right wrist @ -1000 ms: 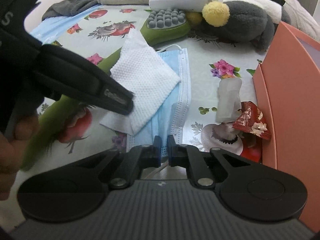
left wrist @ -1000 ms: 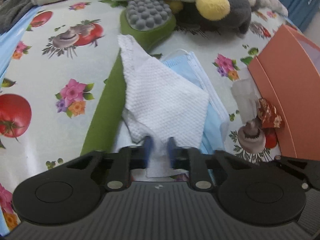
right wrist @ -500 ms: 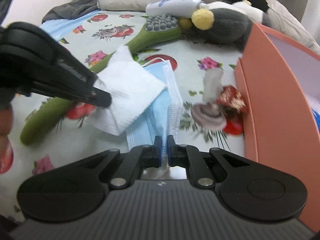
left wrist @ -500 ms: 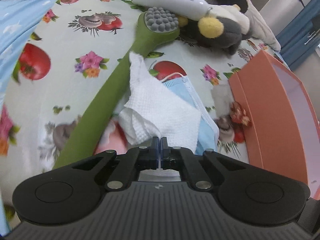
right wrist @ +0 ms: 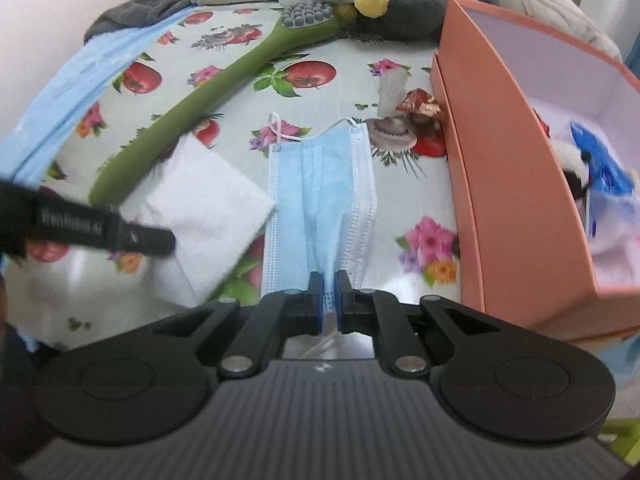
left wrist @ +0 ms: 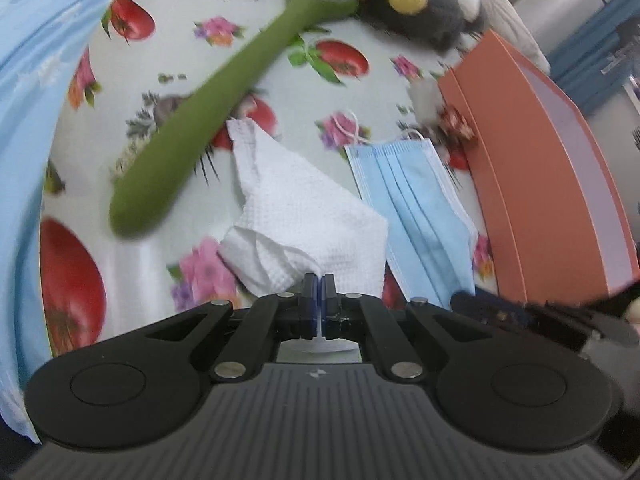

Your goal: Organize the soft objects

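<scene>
1. Since the earlier frame, the white cloth (left wrist: 308,208) and the blue face mask (right wrist: 322,196) are no longer overlapping; they are now lying side by side, and the left claw has closed fully on the cloth.
2. The left claw (left wrist: 319,294) is pinching the near corner of the white cloth between its pressed-together tips; the cloth is fanning out ahead of the claw and slightly to its left.
3. The right claw (right wrist: 329,294) is gripping the near edge of the blue face mask, its tips almost together with the fabric between them; the mask is stretching straight ahead of this claw.
4. The green long-handled brush (left wrist: 224,96) is lying diagonally ahead and left of both claws, its grey nubbed head at the far end.
5. The orange box (right wrist: 516,184) is standing to the right of the right claw, just beside the mask.
6. A plush toy (right wrist: 400,4) is resting far ahead on the floral tablecloth (right wrist: 328,72).
</scene>
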Tool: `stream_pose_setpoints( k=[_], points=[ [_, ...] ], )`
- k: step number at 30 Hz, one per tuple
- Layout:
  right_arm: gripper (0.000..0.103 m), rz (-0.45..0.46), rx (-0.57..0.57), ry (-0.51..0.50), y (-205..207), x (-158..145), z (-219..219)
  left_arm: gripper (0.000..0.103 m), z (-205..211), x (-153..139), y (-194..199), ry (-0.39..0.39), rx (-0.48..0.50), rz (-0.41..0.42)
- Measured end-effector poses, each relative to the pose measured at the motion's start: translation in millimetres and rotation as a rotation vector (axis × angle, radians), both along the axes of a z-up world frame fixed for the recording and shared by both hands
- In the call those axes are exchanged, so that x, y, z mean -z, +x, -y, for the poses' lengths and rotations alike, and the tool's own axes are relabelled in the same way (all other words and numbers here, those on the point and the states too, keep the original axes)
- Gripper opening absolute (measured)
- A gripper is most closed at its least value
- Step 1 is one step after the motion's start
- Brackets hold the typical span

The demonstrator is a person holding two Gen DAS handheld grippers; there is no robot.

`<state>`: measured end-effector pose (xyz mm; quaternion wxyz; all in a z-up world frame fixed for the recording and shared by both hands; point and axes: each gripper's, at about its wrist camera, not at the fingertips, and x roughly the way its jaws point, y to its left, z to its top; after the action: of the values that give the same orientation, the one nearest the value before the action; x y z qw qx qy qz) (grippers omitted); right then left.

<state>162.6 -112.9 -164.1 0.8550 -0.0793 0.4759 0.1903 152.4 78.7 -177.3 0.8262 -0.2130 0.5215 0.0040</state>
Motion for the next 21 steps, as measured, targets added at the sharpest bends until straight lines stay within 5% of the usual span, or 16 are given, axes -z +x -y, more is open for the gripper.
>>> stream_pose_setpoints(
  k=[4,6,7,8,16,21],
  points=[
    [0.024,-0.021,0.012,0.01,-3.7,-4.2,6.1,0.009,-4.1,-5.6,-12.3,0.008,-0.015,0.008],
    [0.051,-0.009,0.013,0.006,-5.0,-6.0,6.9,0.041,-6.5,-7.3,-11.5,-0.003,-0.017,-0.007],
    [0.055,-0.004,0.014,0.01,-4.6,-6.9,7.2,0.062,-6.9,-8.7,-10.1,0.006,-0.016,-0.008],
    [0.058,0.0,0.016,0.016,-3.4,-7.5,7.1,0.067,-5.9,-10.6,-8.8,0.026,-0.01,0.0],
    [0.058,0.029,-0.052,-0.02,20.3,2.6,-8.7,0.077,4.6,-1.2,18.3,0.161,0.073,-0.005],
    [0.056,-0.003,-0.097,-0.058,29.9,21.2,-17.0,0.077,11.7,19.4,32.4,0.173,0.121,-0.031]
  ],
)
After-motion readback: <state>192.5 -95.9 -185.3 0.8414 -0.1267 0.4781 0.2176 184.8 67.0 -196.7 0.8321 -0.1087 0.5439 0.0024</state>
